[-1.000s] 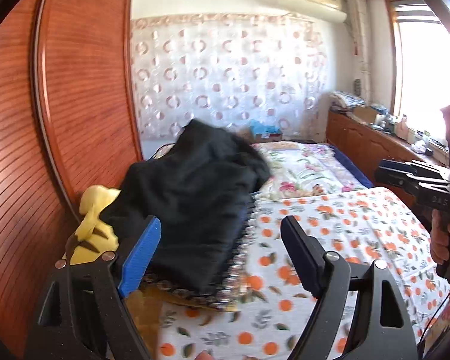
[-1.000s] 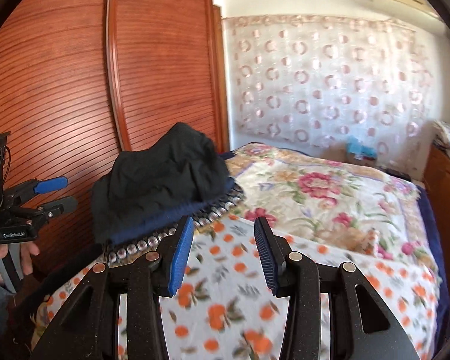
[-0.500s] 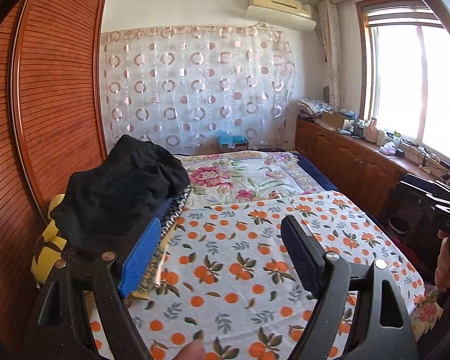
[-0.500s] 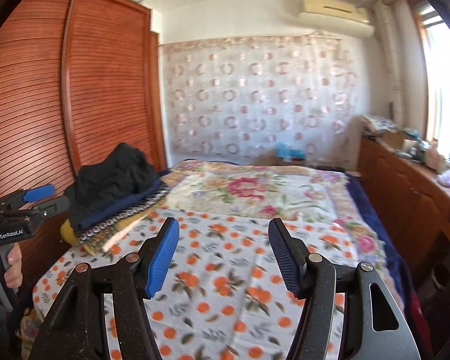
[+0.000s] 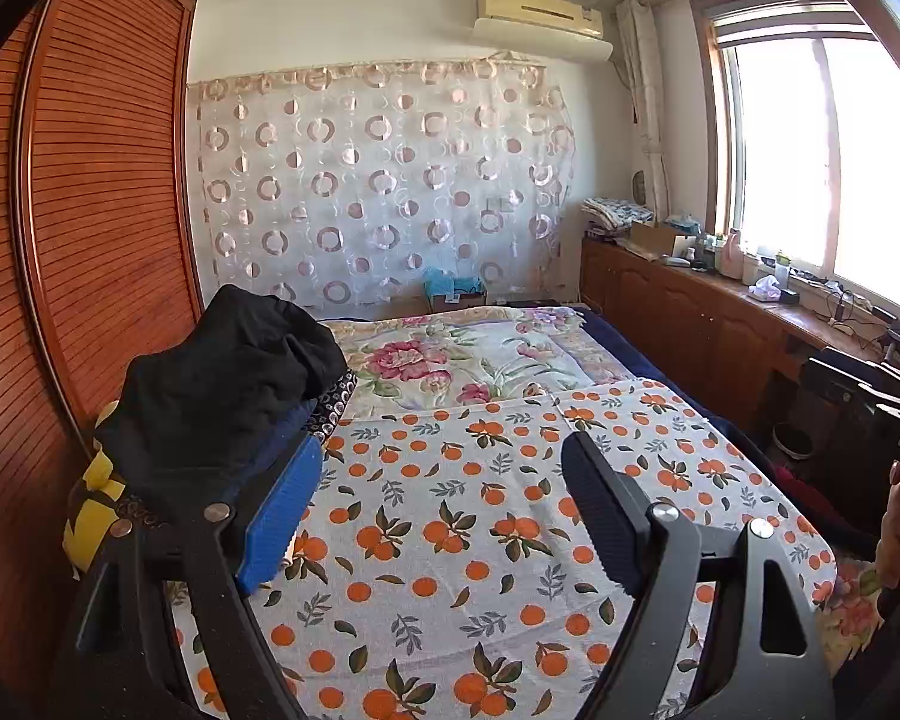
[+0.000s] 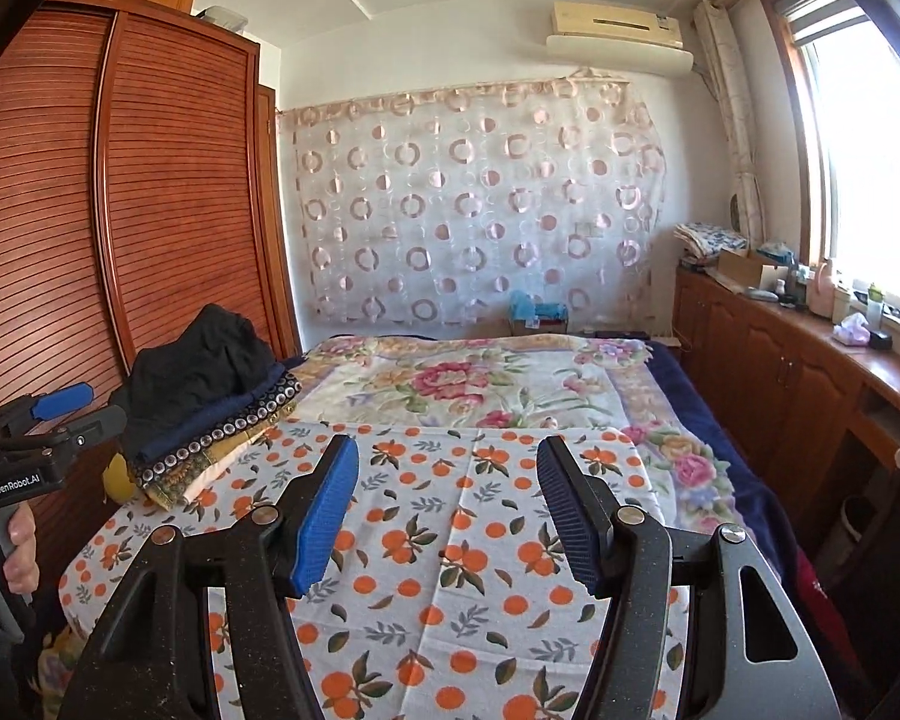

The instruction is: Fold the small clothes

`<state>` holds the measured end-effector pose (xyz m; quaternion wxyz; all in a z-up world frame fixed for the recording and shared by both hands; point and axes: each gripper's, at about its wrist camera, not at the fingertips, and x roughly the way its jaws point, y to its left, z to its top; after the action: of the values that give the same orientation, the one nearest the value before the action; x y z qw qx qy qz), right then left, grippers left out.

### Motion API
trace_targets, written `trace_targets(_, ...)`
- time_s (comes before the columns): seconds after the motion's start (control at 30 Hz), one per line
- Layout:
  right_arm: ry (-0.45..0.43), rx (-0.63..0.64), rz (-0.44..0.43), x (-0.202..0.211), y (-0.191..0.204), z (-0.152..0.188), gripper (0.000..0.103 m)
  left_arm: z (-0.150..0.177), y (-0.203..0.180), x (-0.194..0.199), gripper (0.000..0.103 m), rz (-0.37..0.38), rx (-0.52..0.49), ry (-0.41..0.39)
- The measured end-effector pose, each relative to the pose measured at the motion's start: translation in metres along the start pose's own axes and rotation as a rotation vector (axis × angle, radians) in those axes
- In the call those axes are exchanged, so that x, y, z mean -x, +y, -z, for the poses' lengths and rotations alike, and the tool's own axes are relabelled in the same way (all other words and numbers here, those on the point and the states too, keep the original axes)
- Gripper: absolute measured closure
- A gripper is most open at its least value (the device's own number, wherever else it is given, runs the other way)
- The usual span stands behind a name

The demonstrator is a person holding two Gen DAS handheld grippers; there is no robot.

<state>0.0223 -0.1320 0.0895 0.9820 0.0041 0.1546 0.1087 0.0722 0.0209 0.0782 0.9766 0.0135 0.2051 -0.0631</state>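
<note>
A pile of clothes point(image 5: 222, 396) with a black garment on top, over dark blue, patterned and yellow pieces, lies at the bed's left edge; it also shows in the right wrist view point(image 6: 210, 384). A white sheet with an orange-fruit print point(image 5: 462, 516) covers the near part of the bed point(image 6: 450, 546). My left gripper point(image 5: 438, 510) is open and empty, held above the sheet to the right of the pile. My right gripper point(image 6: 444, 504) is open and empty, above the sheet's middle. Each gripper shows at the edge of the other's view.
A brown slatted wardrobe point(image 5: 90, 228) stands tight along the bed's left side. A floral blanket point(image 6: 480, 384) covers the far half of the bed. A low wooden cabinet point(image 5: 720, 324) with clutter runs under the window on the right. A circle-pattern curtain point(image 5: 378, 186) hangs behind.
Both grippers have pulled back and up from the clothes pile, so the whole bed and room are in view. The right gripper's jaws have opened wider.
</note>
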Motion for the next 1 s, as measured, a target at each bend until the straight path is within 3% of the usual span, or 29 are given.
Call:
trace_targets(0.3, -0.003, -0.005, 0.003, -0.006, 0.005, 0.002, 0.039, 0.002, 0.002, 0.001, 0.02, -0.016, 0.005, 0.002)
trace_targets(1.0, -0.002, 0.004, -0.015, -0.018, -0.027, 0.003, 0.039, 0.003, 0.002, 0.002, 0.02, -0.015, 0.005, 0.0)
